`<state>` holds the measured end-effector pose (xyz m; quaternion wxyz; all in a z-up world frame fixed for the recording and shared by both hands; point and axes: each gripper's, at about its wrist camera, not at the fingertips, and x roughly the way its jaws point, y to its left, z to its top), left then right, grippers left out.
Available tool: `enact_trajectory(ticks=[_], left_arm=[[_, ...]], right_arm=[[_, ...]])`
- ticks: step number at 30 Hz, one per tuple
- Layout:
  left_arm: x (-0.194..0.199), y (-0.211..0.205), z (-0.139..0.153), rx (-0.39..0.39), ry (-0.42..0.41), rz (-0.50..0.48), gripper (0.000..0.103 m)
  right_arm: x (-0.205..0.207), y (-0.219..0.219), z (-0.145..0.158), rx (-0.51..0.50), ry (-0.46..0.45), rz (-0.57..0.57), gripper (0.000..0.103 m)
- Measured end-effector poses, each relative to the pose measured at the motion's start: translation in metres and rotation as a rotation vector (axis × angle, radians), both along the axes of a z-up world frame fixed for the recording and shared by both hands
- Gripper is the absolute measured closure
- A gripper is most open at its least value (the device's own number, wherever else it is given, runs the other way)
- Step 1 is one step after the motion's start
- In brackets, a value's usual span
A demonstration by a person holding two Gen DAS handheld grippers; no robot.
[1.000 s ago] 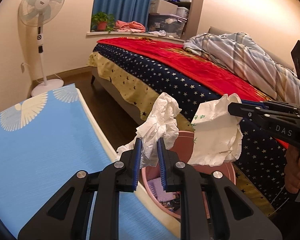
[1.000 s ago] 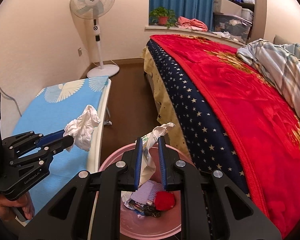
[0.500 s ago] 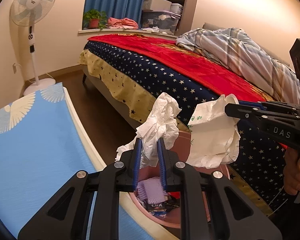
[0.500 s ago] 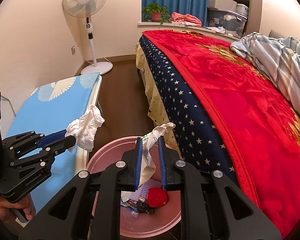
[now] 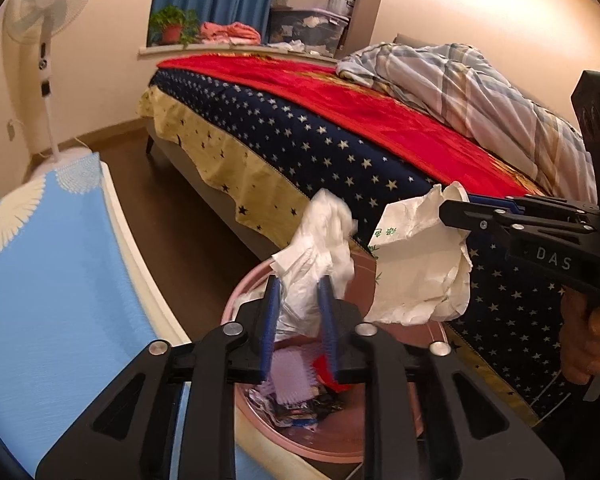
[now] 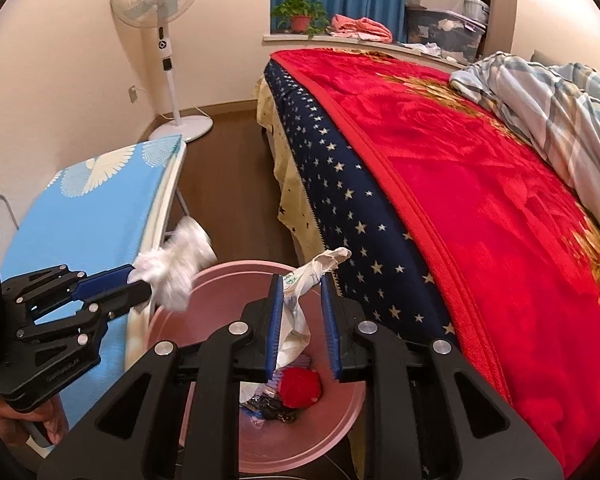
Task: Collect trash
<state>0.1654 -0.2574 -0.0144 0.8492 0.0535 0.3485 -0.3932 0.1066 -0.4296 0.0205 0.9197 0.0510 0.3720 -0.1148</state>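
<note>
A pink bin (image 6: 236, 276) stands on the floor between a bed and a blue-topped table, with trash in it, among it a red lump (image 6: 300, 390). My left gripper (image 5: 298, 284) hangs over the bin's rim. Its jaws are opening and a crumpled white tissue (image 5: 320, 240) sits loosely between the blue pads, blurred in the right wrist view. My right gripper (image 6: 300, 280) is above the bin too. Its jaws are also opening, and a white wrapper with green print (image 6: 296, 304) leans on one pad with a gap at the other.
The bed (image 6: 460, 200), with a red blanket and a starred cover, runs along the right of the bin. The blue-topped table (image 5: 40, 280) stands left of it. A standing fan (image 6: 160, 0) is by the far wall. A hand (image 5: 584, 340) holds each gripper handle.
Both grippers have come forward and down over the bin. Both pairs of pads stand wider apart than before, and the tissue and the wrapper now sit loose between them.
</note>
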Motion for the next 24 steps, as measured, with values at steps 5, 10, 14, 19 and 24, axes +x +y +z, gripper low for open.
enact_trajectory(ticks=[5,10,14,19,24], left_arm=[[-0.003,0.0,0.001,0.007,-0.008,-0.005,0.068],[-0.004,0.012,0.015,0.0,-0.031,0.018,0.068],[-0.009,0.029,0.034,-0.008,-0.067,0.036,0.068],[-0.016,0.061,0.063,-0.021,-0.119,0.079,0.068],[-0.027,0.098,0.08,-0.004,-0.149,0.147,0.068]], right_arm=[[-0.001,-0.003,-0.001,0.003,0.002,-0.013,0.063],[-0.005,-0.003,0.006,0.01,-0.01,-0.037,0.063],[-0.01,0.004,0.019,0.011,-0.035,-0.051,0.063],[-0.018,0.024,0.04,0.029,-0.088,-0.05,0.063],[-0.036,0.069,0.06,0.021,-0.165,-0.005,0.061]])
